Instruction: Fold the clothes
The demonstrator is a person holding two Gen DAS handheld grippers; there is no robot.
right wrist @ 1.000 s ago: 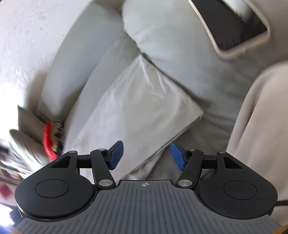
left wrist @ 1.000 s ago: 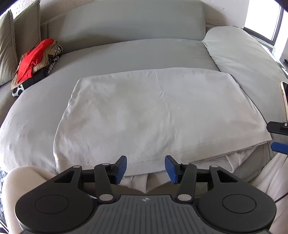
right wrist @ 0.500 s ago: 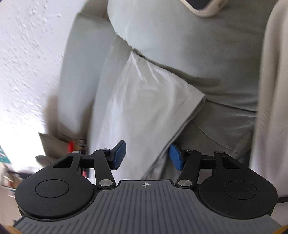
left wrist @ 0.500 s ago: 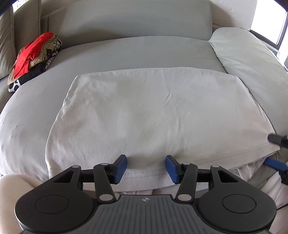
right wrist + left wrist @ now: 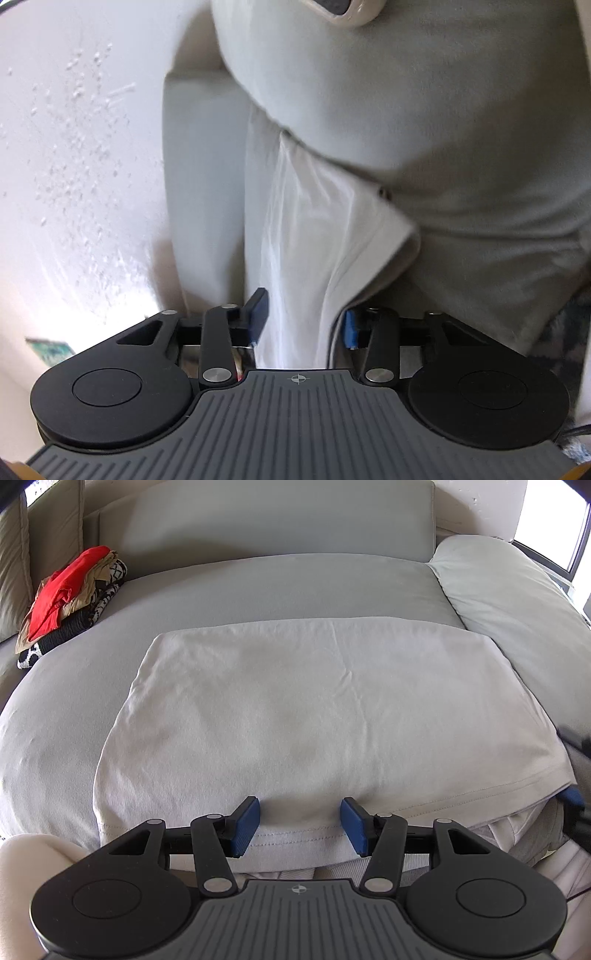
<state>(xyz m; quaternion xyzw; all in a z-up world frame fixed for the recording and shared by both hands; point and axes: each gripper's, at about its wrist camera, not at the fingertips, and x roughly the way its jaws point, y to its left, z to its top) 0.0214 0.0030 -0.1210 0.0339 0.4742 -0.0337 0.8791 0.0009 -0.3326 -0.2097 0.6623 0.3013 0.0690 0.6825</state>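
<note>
A white T-shirt (image 5: 314,709) lies folded flat on the grey sofa seat (image 5: 258,590). Its hemmed near edge hangs over the seat front. My left gripper (image 5: 299,823) is open, its blue pads over that near hem at the middle. My right gripper (image 5: 303,321) is open at the shirt's right near corner (image 5: 310,258), with the cloth edge between its jaws. One right pad (image 5: 570,795) shows under the corner in the left wrist view.
A pile of folded clothes (image 5: 66,598), red on top, sits at the seat's far left beside a beige cushion (image 5: 14,565). A grey armrest cushion (image 5: 517,602) rises at the right. A phone (image 5: 343,11) lies on the armrest. A window is at the far right.
Both grippers have moved forward onto the shirt's near edge. The right gripper has rolled and slid onto the right corner, and its jaws have narrowed slightly.
</note>
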